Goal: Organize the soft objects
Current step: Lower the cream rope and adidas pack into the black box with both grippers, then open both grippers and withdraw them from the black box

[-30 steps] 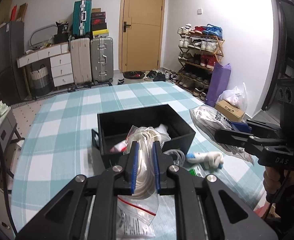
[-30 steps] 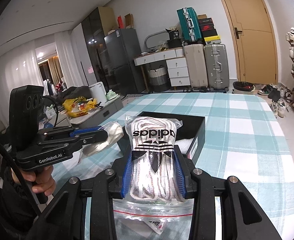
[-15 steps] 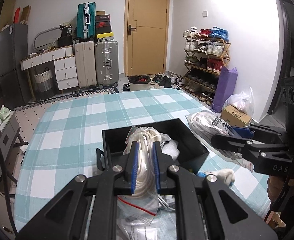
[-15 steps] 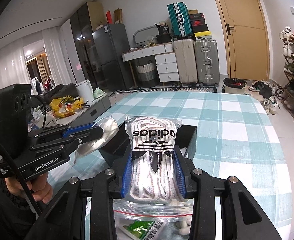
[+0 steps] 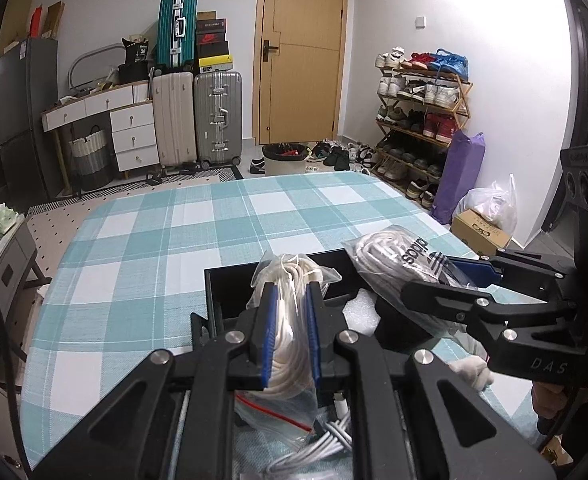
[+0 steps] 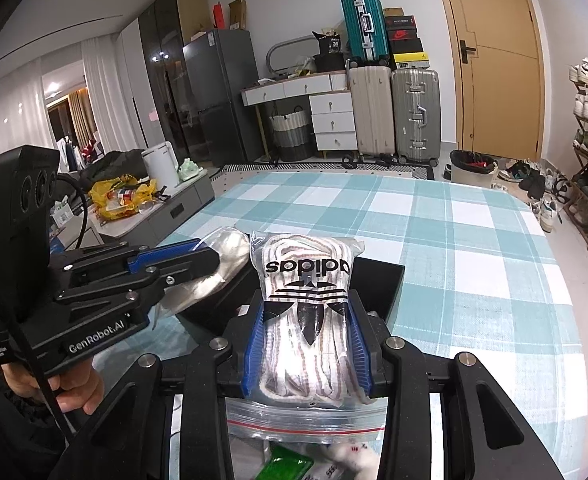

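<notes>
My left gripper is shut on a clear bag of white cord, held above the near edge of a black box. My right gripper is shut on a clear Adidas bag of white laces, held over the same black box. In the left wrist view the Adidas bag hangs over the box's right side, close to the cord bag. White foam lies inside the box.
The table has a teal checked cloth. More clear bags and white cables lie under the left gripper. A white soft item lies right of the box. A green packet lies below the right gripper.
Both grippers have moved in together over the black box with their bags. The Adidas bag has come from the right to beside the cord bag.
</notes>
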`<move>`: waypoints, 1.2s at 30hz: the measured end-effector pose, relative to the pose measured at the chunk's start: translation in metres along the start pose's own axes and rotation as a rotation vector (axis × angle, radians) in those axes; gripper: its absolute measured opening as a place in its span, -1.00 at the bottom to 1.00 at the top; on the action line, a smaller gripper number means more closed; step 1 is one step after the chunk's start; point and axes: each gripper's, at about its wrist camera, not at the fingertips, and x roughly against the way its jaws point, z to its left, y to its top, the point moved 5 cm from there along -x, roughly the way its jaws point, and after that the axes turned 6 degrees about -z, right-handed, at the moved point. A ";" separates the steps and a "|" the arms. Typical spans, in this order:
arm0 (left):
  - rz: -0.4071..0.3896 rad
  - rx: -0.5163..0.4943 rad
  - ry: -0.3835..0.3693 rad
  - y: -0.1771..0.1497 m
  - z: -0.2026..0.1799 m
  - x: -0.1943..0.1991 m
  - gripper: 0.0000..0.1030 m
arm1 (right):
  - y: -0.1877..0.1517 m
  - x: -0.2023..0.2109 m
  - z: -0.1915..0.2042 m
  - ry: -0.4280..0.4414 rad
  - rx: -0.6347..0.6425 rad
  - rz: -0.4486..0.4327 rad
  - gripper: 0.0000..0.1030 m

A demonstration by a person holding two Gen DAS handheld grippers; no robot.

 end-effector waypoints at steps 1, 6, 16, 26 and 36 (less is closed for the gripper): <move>0.004 -0.001 0.001 0.000 0.000 -0.003 -0.78 | 0.000 -0.002 0.000 -0.003 0.004 0.004 -0.28; 0.015 0.001 0.003 0.001 0.000 -0.016 -0.78 | 0.000 -0.016 -0.004 -0.012 0.020 0.023 -0.28; 0.020 0.005 0.003 0.000 0.003 -0.031 -0.77 | -0.001 -0.038 -0.009 -0.020 0.044 0.060 -0.28; 0.045 -0.019 0.002 -0.008 -0.001 -0.035 -0.77 | -0.006 -0.051 -0.007 -0.035 0.094 0.105 -0.28; 0.051 -0.011 0.011 -0.011 0.004 -0.038 -0.76 | -0.010 -0.071 0.000 -0.028 0.150 0.160 -0.27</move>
